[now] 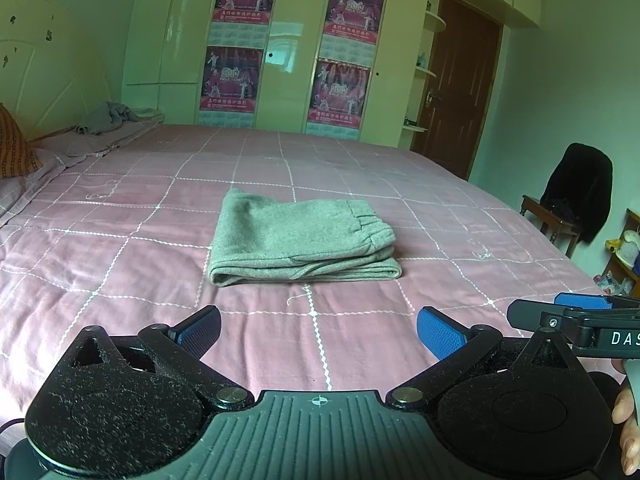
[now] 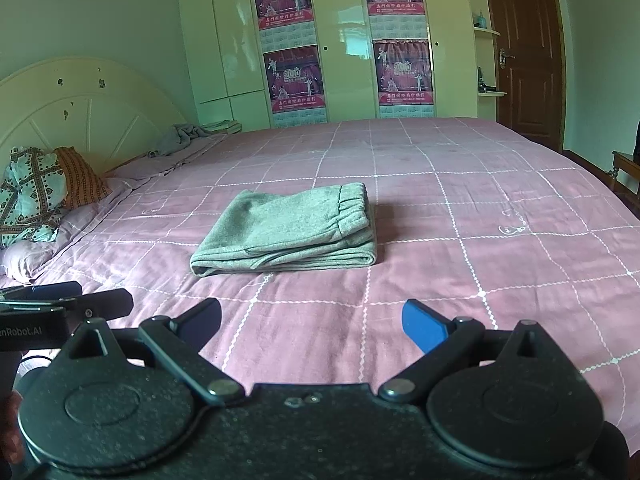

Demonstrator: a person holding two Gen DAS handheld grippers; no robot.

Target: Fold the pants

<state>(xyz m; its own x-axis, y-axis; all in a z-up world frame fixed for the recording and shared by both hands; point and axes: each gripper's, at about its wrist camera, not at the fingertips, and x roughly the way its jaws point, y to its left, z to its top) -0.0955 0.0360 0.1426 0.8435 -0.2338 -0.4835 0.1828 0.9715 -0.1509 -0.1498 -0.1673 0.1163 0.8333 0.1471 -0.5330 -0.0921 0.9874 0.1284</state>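
Note:
Grey pants [image 1: 302,238] lie folded into a compact stack on the pink checked bedspread [image 1: 120,264], elastic waistband at the right end. They also show in the right wrist view [image 2: 288,230]. My left gripper [image 1: 318,330] is open and empty, held back from the pants near the bed's front edge. My right gripper [image 2: 312,322] is open and empty, also well short of the pants. The right gripper's fingers [image 1: 576,312] show at the right edge of the left wrist view. The left gripper's fingers [image 2: 76,304] show at the left in the right wrist view.
A cream headboard [image 2: 80,108], pillows [image 2: 36,196] and a crumpled grey cloth [image 2: 184,138] are at the bed's left end. A wardrobe with posters [image 1: 280,48] stands behind. A brown door [image 1: 456,88] and a chair with a dark coat [image 1: 576,200] are at the right.

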